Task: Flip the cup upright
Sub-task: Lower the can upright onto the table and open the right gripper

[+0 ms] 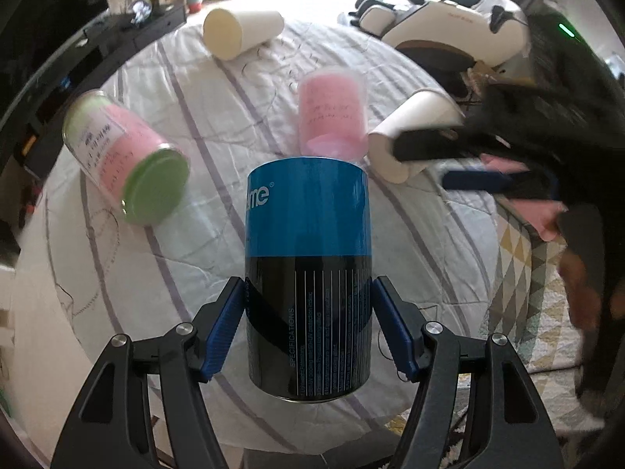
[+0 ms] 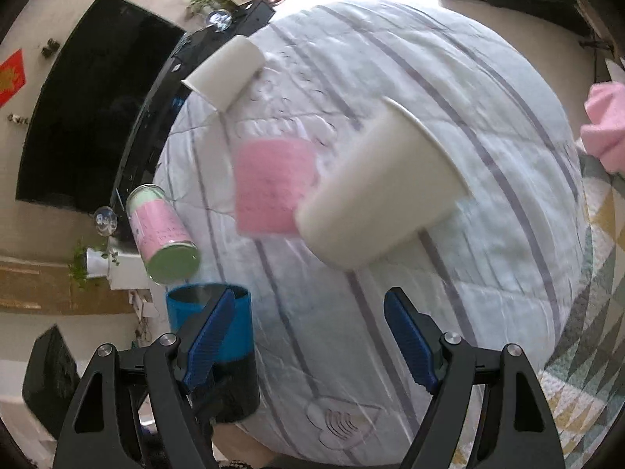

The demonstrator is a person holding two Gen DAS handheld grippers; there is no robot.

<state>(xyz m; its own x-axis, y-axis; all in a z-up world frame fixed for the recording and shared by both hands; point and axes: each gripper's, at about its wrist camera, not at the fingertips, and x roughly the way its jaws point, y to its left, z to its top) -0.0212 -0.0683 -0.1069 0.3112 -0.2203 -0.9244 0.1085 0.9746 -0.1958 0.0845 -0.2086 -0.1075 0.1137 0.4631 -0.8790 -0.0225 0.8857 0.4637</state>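
A blue and black can [image 1: 308, 273] stands upright between the fingers of my left gripper [image 1: 308, 328]; the blue pads sit just beside its sides with a thin gap. It also shows in the right wrist view [image 2: 213, 348]. My right gripper [image 2: 312, 336] is open and empty, close to a white paper cup [image 2: 375, 199] that lies on its side; in the left wrist view it [image 1: 425, 174] is blurred beside that cup [image 1: 414, 133]. A pink cup [image 1: 332, 117] and a pink and green can [image 1: 125, 160] lie on their sides. Another white cup [image 1: 240, 33] lies at the far edge.
All lie on a white quilted cloth with purple stripes [image 1: 195, 242] over a round table. A black TV [image 2: 90, 117] and shelf stand to the left. A patterned rug [image 1: 523, 305] lies to the right, with a white massage chair [image 1: 449, 27] behind.
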